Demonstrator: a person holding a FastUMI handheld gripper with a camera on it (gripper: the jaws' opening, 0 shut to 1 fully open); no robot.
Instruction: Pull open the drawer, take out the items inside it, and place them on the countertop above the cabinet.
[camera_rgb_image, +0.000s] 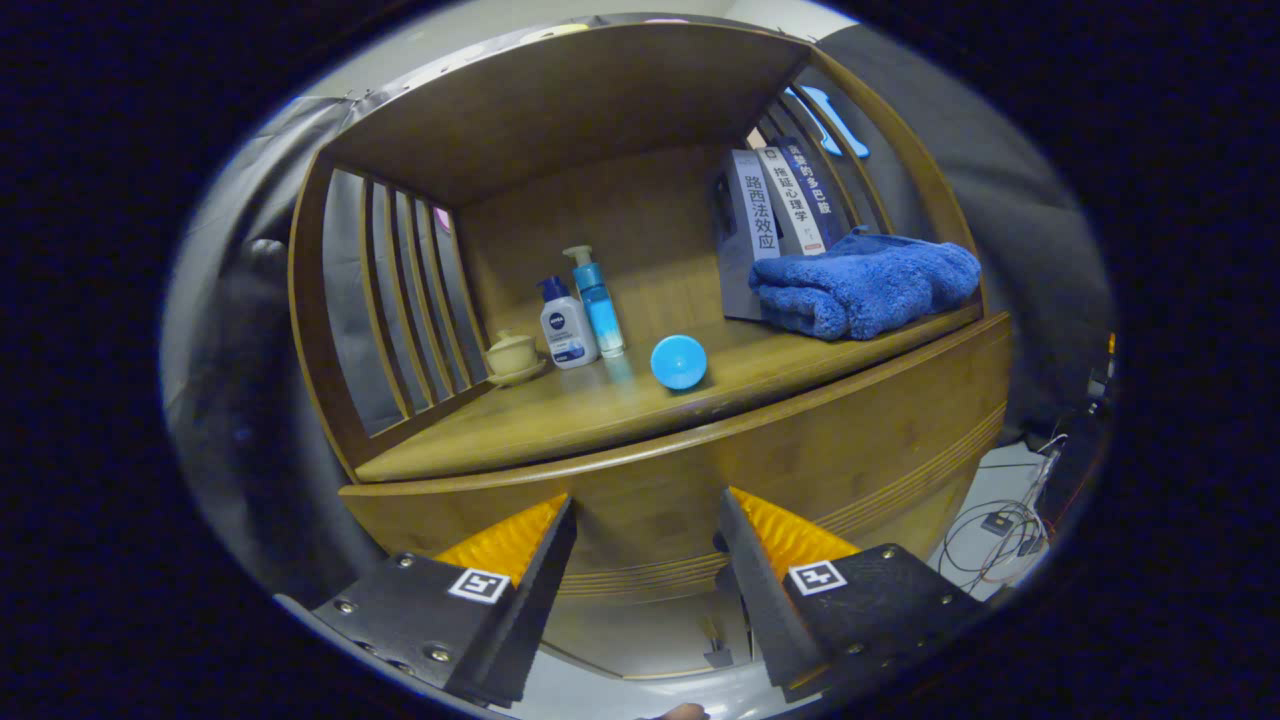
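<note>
We hold the gripper (645, 560) low before the wooden cabinet's drawer (700, 480), fingers apart and empty, the curved drawer front just ahead of them. It looks shut, so its items stay hidden. We judge we should bring the fingers squarely onto its grooved lower edge, then pull straight back. Above it, the smooth counter (560, 415) carries a glossy blue ball (679, 362), two plastic bottles (583, 312) and a plush folded towel (865, 283).

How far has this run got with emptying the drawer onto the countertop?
Done: hard to tell; a blue ball and blue towel lie on the countertop, origin unclear. In hand: nothing; the gripper is open, fingers apart before the cabinet front. Left: the drawer's state isn't visible.
</note>
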